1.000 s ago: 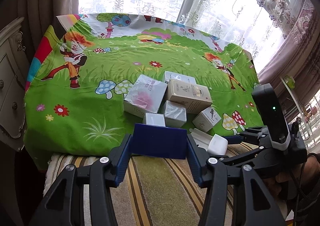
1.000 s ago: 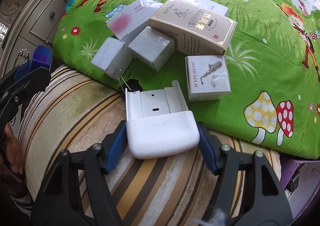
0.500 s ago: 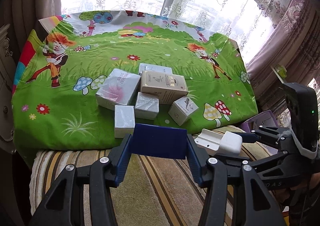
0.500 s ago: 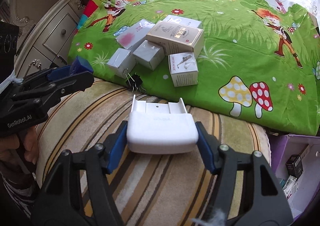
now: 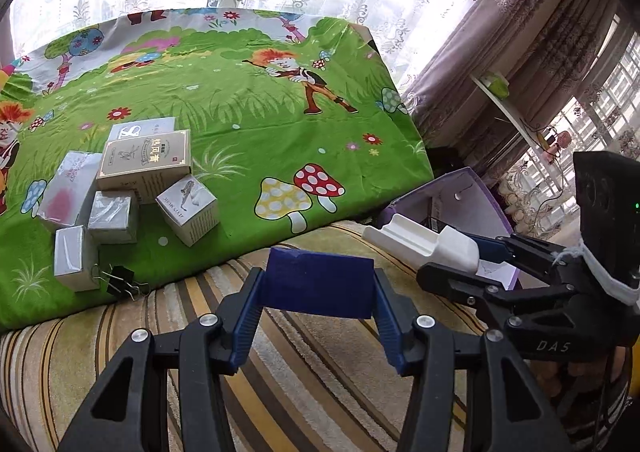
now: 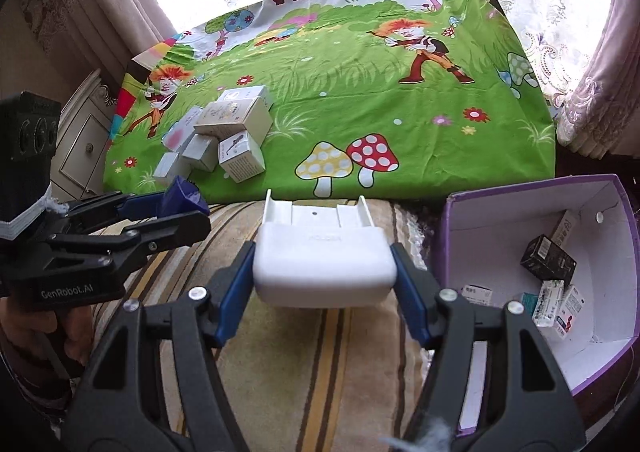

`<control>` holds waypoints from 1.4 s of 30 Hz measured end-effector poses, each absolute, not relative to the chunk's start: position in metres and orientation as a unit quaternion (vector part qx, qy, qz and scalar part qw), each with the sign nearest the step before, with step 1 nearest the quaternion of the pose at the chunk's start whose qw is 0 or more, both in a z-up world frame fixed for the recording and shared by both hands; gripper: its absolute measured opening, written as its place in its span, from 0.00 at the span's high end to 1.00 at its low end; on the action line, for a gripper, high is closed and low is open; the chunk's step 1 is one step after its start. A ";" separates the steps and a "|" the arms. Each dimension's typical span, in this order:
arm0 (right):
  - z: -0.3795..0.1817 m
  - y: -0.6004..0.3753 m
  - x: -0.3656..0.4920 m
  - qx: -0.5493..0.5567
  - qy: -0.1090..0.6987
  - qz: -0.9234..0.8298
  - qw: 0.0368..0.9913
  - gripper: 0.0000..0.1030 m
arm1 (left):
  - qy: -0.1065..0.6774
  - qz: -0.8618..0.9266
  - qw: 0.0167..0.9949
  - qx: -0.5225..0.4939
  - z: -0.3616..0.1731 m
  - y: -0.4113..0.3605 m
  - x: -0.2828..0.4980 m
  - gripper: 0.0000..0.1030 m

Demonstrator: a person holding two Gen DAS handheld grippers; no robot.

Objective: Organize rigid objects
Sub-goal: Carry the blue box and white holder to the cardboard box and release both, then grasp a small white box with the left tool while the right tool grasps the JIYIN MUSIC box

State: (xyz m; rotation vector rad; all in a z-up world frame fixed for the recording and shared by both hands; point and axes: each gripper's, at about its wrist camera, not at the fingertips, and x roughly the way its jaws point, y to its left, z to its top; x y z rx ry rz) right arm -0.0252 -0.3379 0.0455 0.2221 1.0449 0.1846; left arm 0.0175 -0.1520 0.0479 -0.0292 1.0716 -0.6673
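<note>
A flat blue block point(image 5: 320, 286) is pinched between the pads of the left claw point(image 5: 318, 316) and held over a striped, ribbed cushion point(image 5: 304, 384). A smooth white plastic holder point(image 6: 325, 258), rounded at its near end and channelled at its far end, is clamped in the right claw point(image 6: 326, 288). Just right of the right claw an open purple-walled box point(image 6: 520, 204) is seen, white inside, with small cartons point(image 6: 554, 294) lying loose at its far side and bare floor left near its front wall. Ahead and to the left of both claws, cardboard boxes point(image 5: 132, 180) are clustered near the sheet's front edge, a binder clip point(image 5: 120, 280) beside them; broad open green sheet point(image 6: 400, 104) lies ahead.
</note>
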 end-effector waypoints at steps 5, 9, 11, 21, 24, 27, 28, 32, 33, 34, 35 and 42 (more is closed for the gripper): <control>0.047 -0.387 -0.040 0.121 0.483 0.029 0.867 0.33 | 0.510 -0.347 0.787 0.003 0.047 -0.200 0.016 0.49; 0.044 -0.421 -0.049 0.109 0.474 -0.034 0.873 0.33 | 0.523 -0.365 0.770 0.020 0.040 -0.238 0.016 0.49; 0.040 -0.437 -0.051 0.101 0.473 -0.067 0.873 0.33 | 0.532 -0.373 0.760 0.030 0.036 -0.256 0.017 0.49; 0.021 -0.484 -0.061 0.107 0.478 -0.149 0.859 0.33 | 0.553 -0.410 0.723 0.059 0.020 -0.324 0.020 0.48; 0.019 -0.485 -0.061 0.114 0.478 -0.147 0.858 0.33 | 0.565 -0.411 0.713 0.053 0.016 -0.330 0.023 0.36; 0.018 -0.482 -0.060 0.118 0.479 -0.141 0.858 0.33 | 0.573 -0.401 0.713 0.043 0.014 -0.326 0.025 0.33; 0.018 -0.481 -0.060 0.118 0.480 -0.139 0.858 0.32 | 0.570 -0.403 0.715 0.033 0.016 -0.322 0.025 0.33; 0.024 -0.472 -0.059 0.115 0.470 -0.130 0.866 0.28 | 0.526 -0.418 0.741 0.003 0.034 -0.302 0.022 0.33; 0.027 -0.468 -0.058 0.110 0.465 -0.127 0.869 0.26 | 0.515 -0.418 0.748 0.009 0.039 -0.297 0.021 0.33; 0.030 -0.464 -0.057 0.103 0.460 -0.125 0.873 0.23 | 0.507 -0.415 0.755 0.017 0.043 -0.292 0.020 0.33; 0.033 -0.459 -0.057 0.095 0.454 -0.122 0.877 0.21 | 0.503 -0.407 0.762 0.027 0.046 -0.287 0.020 0.33; 0.052 -0.425 -0.044 0.077 0.442 -0.070 0.891 0.18 | 0.504 -0.328 0.799 0.021 0.050 -0.228 0.034 0.33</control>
